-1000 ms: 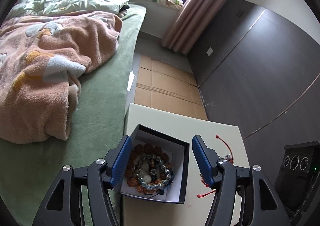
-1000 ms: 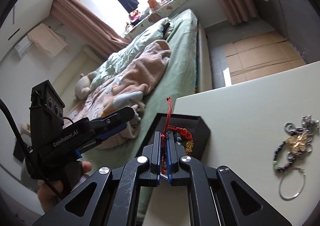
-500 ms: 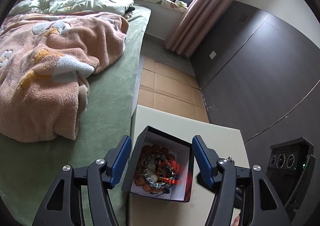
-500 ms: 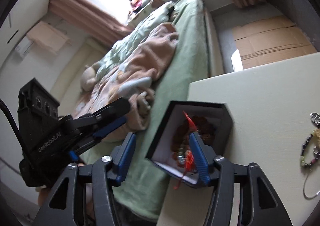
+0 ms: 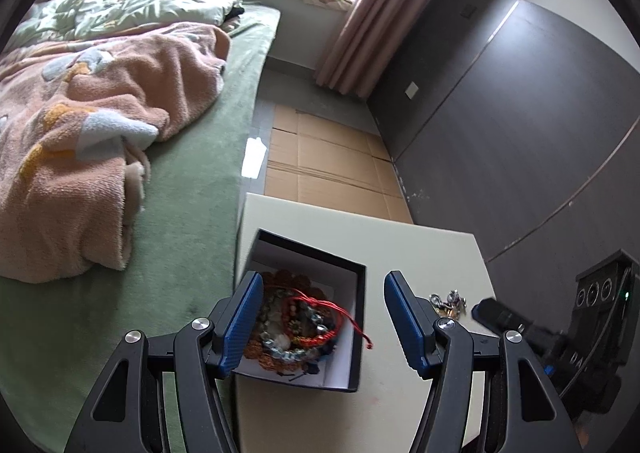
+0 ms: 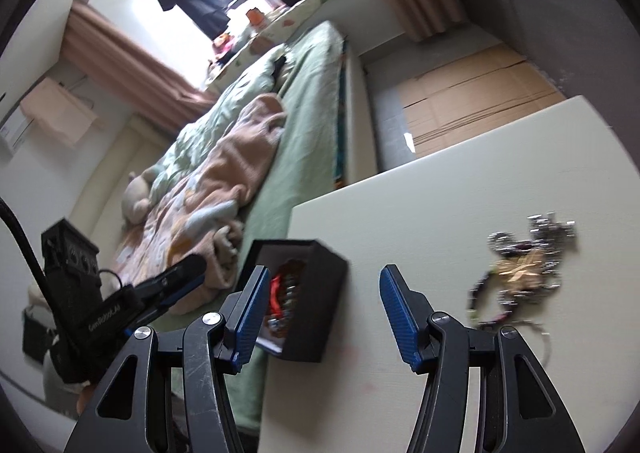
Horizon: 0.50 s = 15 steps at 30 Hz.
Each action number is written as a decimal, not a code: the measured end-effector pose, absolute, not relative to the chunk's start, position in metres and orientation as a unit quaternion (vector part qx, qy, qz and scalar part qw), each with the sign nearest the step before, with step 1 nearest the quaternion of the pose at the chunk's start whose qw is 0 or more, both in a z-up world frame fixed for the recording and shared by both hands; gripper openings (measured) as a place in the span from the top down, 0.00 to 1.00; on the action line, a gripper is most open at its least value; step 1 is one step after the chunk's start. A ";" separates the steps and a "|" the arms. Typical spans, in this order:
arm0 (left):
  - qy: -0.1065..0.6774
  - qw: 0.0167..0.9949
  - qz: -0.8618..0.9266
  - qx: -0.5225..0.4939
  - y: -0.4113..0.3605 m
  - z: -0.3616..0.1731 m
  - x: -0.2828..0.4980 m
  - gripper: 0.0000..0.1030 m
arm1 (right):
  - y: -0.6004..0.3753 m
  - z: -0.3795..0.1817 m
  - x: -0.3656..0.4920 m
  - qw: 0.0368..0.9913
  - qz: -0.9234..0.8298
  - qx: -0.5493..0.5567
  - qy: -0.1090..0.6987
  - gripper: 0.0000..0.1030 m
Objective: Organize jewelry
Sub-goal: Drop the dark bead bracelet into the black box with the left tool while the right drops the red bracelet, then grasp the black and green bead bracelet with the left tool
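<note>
A black box (image 5: 360,317) with a white lining stands at the left edge of the pale table (image 5: 420,253). Beaded bracelets (image 5: 280,349) fill it, and a red string bracelet (image 5: 320,307) lies on top with its tail over the right wall. My left gripper (image 5: 324,281) is open above the box, its pads not pressing on it. My right gripper (image 6: 325,273) is open and empty, hovering just right of the box (image 6: 316,313), where the red bracelet (image 6: 276,293) shows inside. A pile of loose jewelry (image 6: 520,269) lies on the table to the right.
A green bed with a peach blanket (image 5: 80,125) runs along the table's left side. Flattened cardboard (image 5: 328,161) covers the floor beyond the table, with a dark wall (image 5: 520,113) at right. A thin hoop (image 6: 536,329) lies near the jewelry pile (image 5: 448,299).
My right gripper went from shut on the red string bracelet to open; the bracelet dropped into the box. The right gripper then drew back to the right. The left gripper stayed open over the box.
</note>
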<state>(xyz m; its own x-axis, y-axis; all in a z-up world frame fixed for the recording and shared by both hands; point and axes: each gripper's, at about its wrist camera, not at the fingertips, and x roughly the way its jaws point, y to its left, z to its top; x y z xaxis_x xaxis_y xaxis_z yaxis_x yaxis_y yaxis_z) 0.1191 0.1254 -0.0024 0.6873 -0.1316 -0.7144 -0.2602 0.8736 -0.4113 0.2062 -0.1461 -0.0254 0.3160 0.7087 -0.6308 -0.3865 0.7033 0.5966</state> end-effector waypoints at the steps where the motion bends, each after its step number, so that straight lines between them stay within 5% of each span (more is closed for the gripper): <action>1: 0.395 0.885 0.034 -0.246 0.122 -0.003 0.120 0.38 | -0.153 -0.024 0.207 0.795 0.339 0.173 0.472 0.44; 15: 0.415 0.886 -0.002 -0.207 0.063 -0.009 0.138 0.38 | -0.219 -0.041 0.216 0.807 0.244 0.157 0.514 0.44</action>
